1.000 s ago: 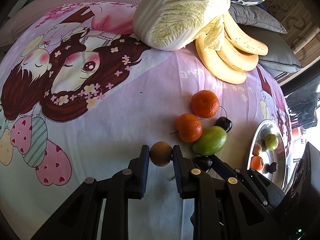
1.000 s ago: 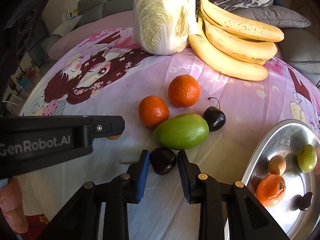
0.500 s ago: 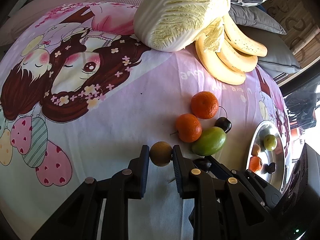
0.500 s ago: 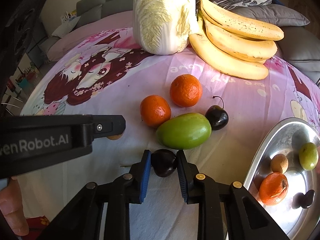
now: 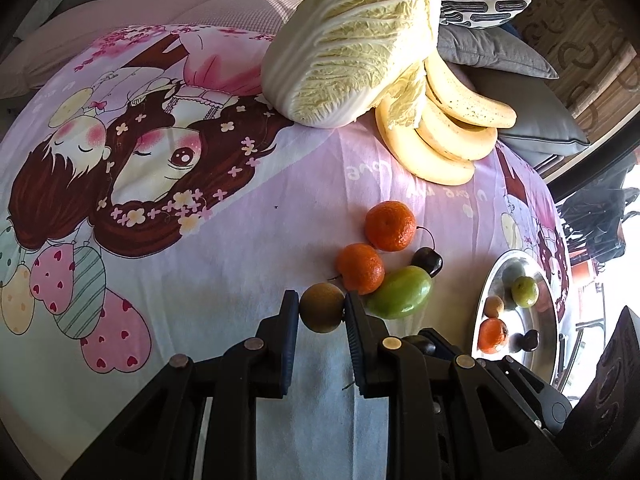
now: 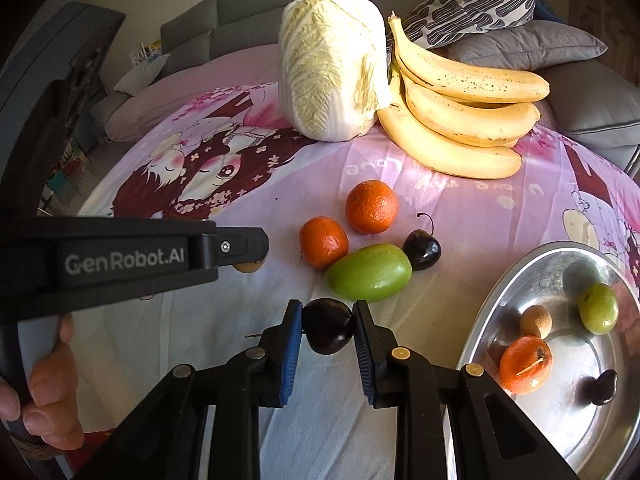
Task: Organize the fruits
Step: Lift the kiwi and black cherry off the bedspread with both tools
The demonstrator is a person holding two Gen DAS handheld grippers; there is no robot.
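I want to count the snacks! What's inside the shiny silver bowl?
Inside the silver bowl: a tangerine, a green fruit, a tan round fruit and a dark cherry. The right claw's arm covers the near rim.

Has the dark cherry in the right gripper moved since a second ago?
Yes. The dark cherry has come up slightly and away from the green fruit lying on the cloth; the right gripper is shut on it.

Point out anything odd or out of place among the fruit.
A cabbage lies among the fruit, against the bananas: a vegetable in a fruit sort. Nothing looks spilled or damaged.
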